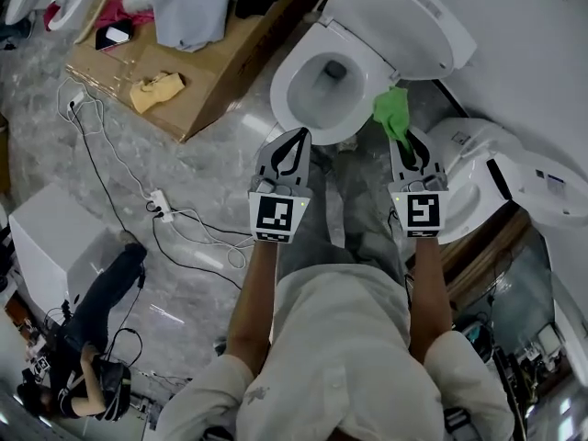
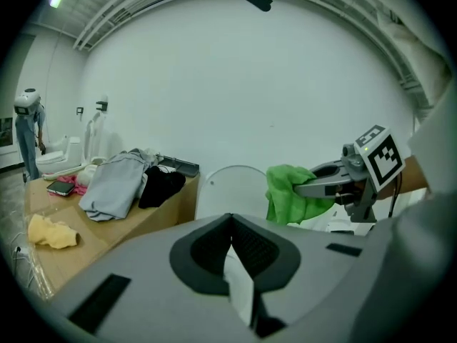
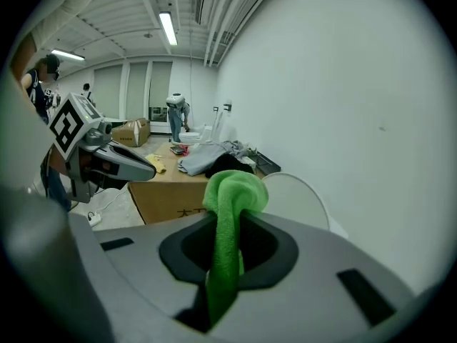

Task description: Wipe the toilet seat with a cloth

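A white toilet stands in front of me with its lid [image 1: 404, 21] up and its seat [image 1: 308, 108] down around the bowl. My right gripper [image 1: 405, 136] is shut on a green cloth [image 1: 393, 113], held just off the seat's near right rim. In the right gripper view the cloth [image 3: 232, 191] bulges out past the jaws of the right gripper [image 3: 230, 216]. My left gripper [image 1: 299, 136] is shut with nothing in it, at the seat's near edge. The left gripper view shows the closed left gripper [image 2: 230, 220], the lid [image 2: 228, 188] and the cloth [image 2: 285, 191].
A cardboard sheet [image 1: 207, 72] to the left carries clothes and a yellow rag [image 1: 156, 90]. Cables and a power strip [image 1: 158, 205] lie on the floor by a white box [image 1: 46, 237]. A second toilet [image 1: 478, 177] stands at the right. A person [image 1: 92, 338] crouches at lower left.
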`<state>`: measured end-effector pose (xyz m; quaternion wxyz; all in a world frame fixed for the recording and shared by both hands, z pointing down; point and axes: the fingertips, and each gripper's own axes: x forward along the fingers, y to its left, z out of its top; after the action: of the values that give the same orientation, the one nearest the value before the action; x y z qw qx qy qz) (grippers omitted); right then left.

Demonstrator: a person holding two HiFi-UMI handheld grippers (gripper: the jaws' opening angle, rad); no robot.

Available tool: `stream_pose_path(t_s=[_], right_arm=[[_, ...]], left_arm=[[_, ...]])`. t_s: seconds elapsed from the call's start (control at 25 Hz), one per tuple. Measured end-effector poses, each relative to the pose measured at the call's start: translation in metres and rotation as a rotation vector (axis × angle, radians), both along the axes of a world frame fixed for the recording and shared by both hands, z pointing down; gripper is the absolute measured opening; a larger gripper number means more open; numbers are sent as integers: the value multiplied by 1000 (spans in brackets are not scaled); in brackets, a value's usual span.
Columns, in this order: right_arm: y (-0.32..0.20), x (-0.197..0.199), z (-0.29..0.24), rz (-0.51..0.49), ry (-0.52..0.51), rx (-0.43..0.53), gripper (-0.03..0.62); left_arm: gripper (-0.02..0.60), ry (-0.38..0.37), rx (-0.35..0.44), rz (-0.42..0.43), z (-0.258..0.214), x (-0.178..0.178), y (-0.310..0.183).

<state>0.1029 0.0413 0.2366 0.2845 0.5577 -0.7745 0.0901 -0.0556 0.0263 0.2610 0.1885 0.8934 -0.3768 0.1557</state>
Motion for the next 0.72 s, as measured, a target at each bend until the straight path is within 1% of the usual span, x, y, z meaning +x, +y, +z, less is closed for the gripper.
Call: stream_pose_path(t_s=[0.24, 0.6, 0.72], right_arm=[[-3, 26, 56, 8, 3, -68, 48], [-12, 52, 129, -35, 16, -126, 48], [-12, 60, 154, -40, 18, -153, 48]], left_arm=[[12, -30, -49, -26, 47, 13, -3], [12, -86, -78, -108, 111, 21, -13], [12, -95, -90, -123, 128, 27, -12]])
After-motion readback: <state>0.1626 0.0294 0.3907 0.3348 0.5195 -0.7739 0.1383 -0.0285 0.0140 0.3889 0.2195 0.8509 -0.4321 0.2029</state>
